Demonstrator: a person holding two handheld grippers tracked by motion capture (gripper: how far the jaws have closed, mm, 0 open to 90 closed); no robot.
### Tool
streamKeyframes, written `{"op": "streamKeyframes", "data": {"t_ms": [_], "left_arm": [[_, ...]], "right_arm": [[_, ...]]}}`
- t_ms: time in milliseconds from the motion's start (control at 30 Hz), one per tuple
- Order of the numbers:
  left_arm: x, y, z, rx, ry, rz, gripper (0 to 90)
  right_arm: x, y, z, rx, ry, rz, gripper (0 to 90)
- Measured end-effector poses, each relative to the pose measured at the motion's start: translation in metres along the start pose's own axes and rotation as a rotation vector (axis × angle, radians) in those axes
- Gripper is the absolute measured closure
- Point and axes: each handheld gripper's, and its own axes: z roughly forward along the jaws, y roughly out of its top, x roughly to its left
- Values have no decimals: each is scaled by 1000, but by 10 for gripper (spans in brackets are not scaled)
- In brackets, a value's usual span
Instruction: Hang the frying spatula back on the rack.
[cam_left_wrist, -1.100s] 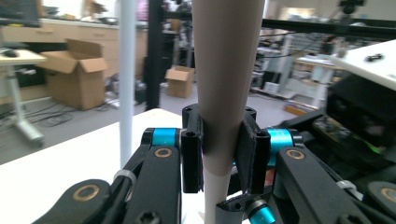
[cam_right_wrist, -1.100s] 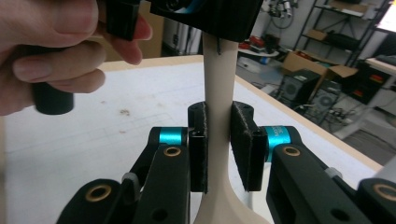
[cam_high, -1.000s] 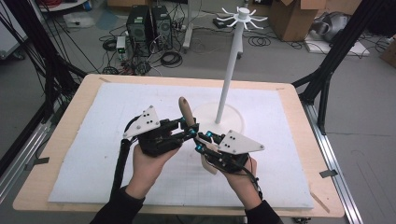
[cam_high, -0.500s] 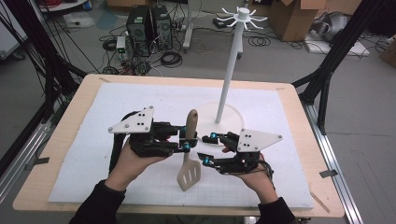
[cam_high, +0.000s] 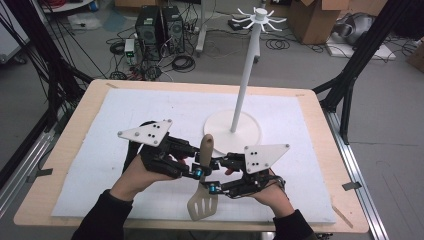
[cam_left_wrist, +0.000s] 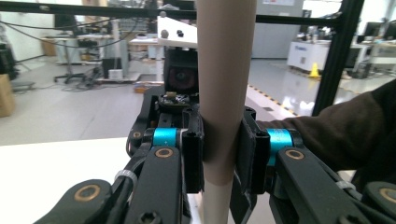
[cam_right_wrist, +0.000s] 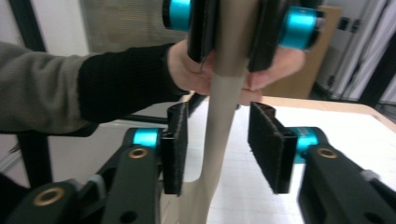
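Observation:
A beige slotted spatula (cam_high: 202, 205) stands nearly upright over the white mat, handle tip up and slotted head down near the front edge. My left gripper (cam_high: 200, 168) is shut on the handle (cam_left_wrist: 226, 93), its pads pressing both sides. Just below, my right gripper (cam_high: 213, 186) faces it. Its jaws have just been closing. They stand on either side of the thinner stem (cam_right_wrist: 219, 140) with a gap on each side, so the pads (cam_right_wrist: 176, 144) do not touch it. The left gripper (cam_right_wrist: 233, 28) shows above in the right gripper view.
A white stand with a tall pole (cam_high: 245, 85) and a round base (cam_high: 250, 137) rises just behind the grippers. The white mat (cam_high: 125, 110) covers the wooden table (cam_high: 65, 150). Computers, cables and boxes lie on the floor beyond.
The spatula's slotted head has come into view below the grippers. The hands drew apart, then came closer again, with the spatula still upright between them.

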Motion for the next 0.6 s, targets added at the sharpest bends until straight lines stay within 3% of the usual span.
{"op": "streamKeyframes", "data": {"t_ms": [100, 200, 233, 267, 367, 500, 567, 600], "left_arm": [[-1, 0, 1, 3, -6, 4, 740], [-4, -1, 1, 3, -1, 30, 734], [-6, -1, 1, 4, 16, 36, 706], [-7, 1, -1, -8, 61, 27, 660], [-7, 2, -4, -7, 98, 34, 605], [-14, 4, -7, 3, 210, 77, 463], [-19, 5, -7, 23, 280, 115, 450], [-20, 5, -7, 29, 312, 128, 446]], "right_arm": [[1, 0, 3, 10, 8, -20, 759], [0, 0, 2, 9, 19, -17, 778], [0, 0, 1, 16, -7, -19, 788], [0, 0, 1, 20, -20, -22, 789], [0, 0, 1, 30, -34, -20, 791], [-2, 0, 0, 36, -115, 12, 792], [-3, -1, -1, 33, -134, 23, 792], [-4, -1, -2, 32, -172, 48, 792]]}}
